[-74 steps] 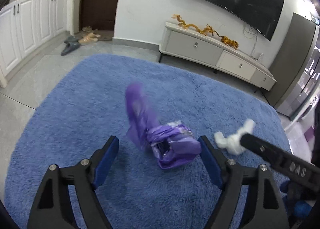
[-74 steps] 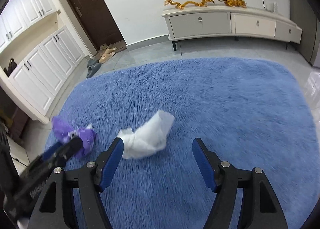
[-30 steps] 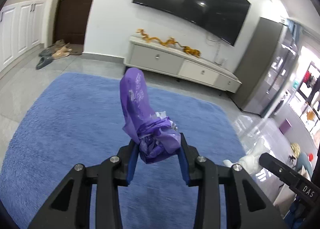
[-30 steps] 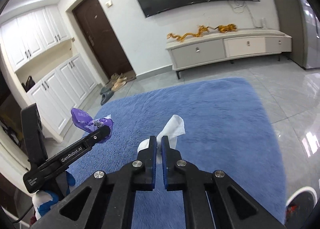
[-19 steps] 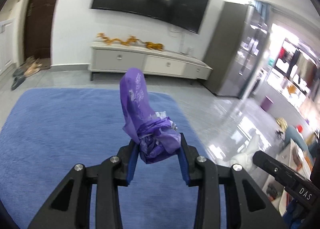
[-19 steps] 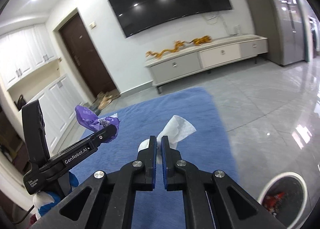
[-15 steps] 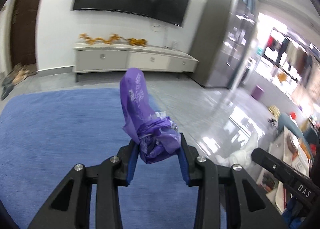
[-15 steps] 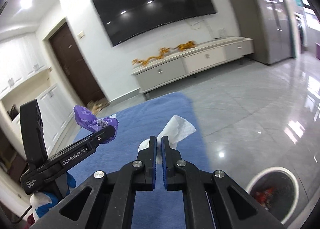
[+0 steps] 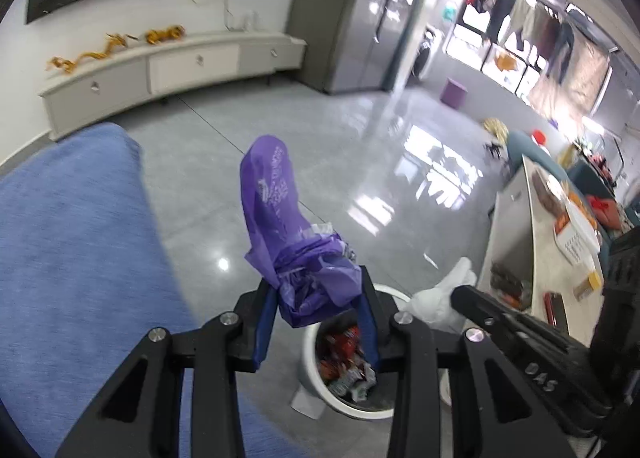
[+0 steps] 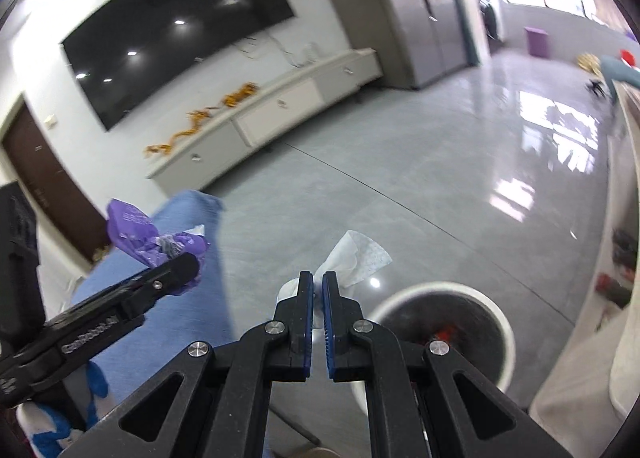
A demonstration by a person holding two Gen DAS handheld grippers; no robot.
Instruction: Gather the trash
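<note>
Above the white trash bin, the left gripper has its fingers closed on the purple wrapper, and the right gripper pinches the white tissue. Neither looks fully over the opening, so a release now may drop light trash onto the glossy floor beside the bin.

Each fisheye sits close behind its own jaws, looking forward and down along them. The left view faces the white trash bin just past its jaws; the right view has it beyond and right of its jaws. Both share the bin, grey floor, blue rug and TV cabinet.
</note>
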